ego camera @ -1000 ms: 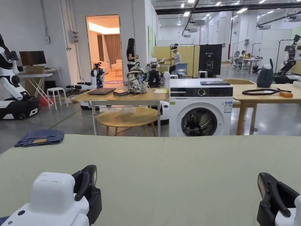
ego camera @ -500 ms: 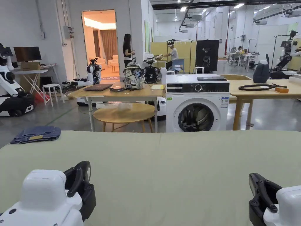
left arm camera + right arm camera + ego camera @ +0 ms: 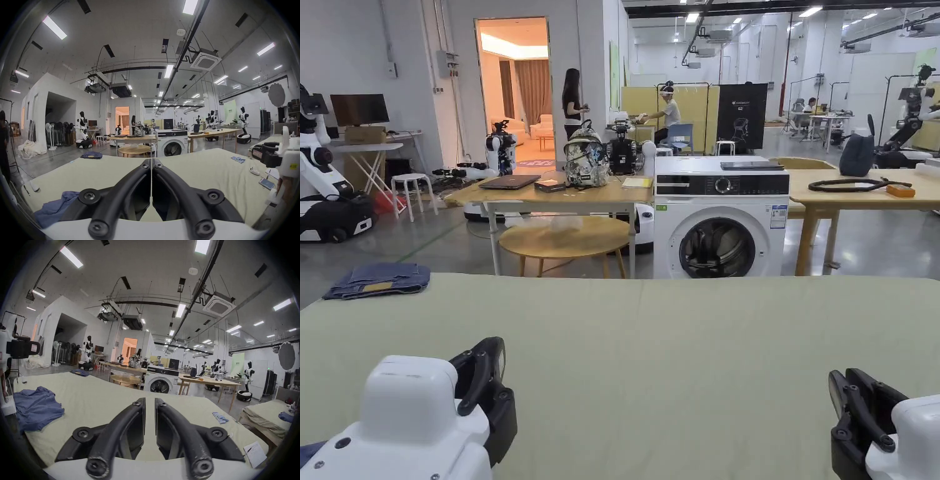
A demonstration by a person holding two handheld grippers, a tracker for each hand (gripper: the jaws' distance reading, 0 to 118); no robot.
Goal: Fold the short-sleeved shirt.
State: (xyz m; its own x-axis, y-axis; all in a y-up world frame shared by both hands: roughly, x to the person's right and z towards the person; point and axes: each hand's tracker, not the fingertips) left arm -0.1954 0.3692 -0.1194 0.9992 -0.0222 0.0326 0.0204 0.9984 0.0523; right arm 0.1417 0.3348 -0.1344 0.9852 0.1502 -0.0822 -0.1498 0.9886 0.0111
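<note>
Two tools hang over the near edge of the counter (image 3: pixel 675 350), which is covered in pale green cloth. We see the left tool (image 3: pixel 151 161) with its jaws pressed together on nothing, tips raised above the cloth. The right tool (image 3: pixel 150 400) shows its jaws a narrow slit apart, also empty. We find the short-sleeved shirt (image 3: pixel 36 407), blue and crumpled, unfolded near the counter's near left corner, just beside the left tool and well apart from the right tool. We note folded jeans (image 3: pixel 378 280) at the far left corner and small blue packets (image 3: pixel 220 417) toward the right edge. Beyond the far edge stands a washing machine (image 3: pixel 722 215).
</note>
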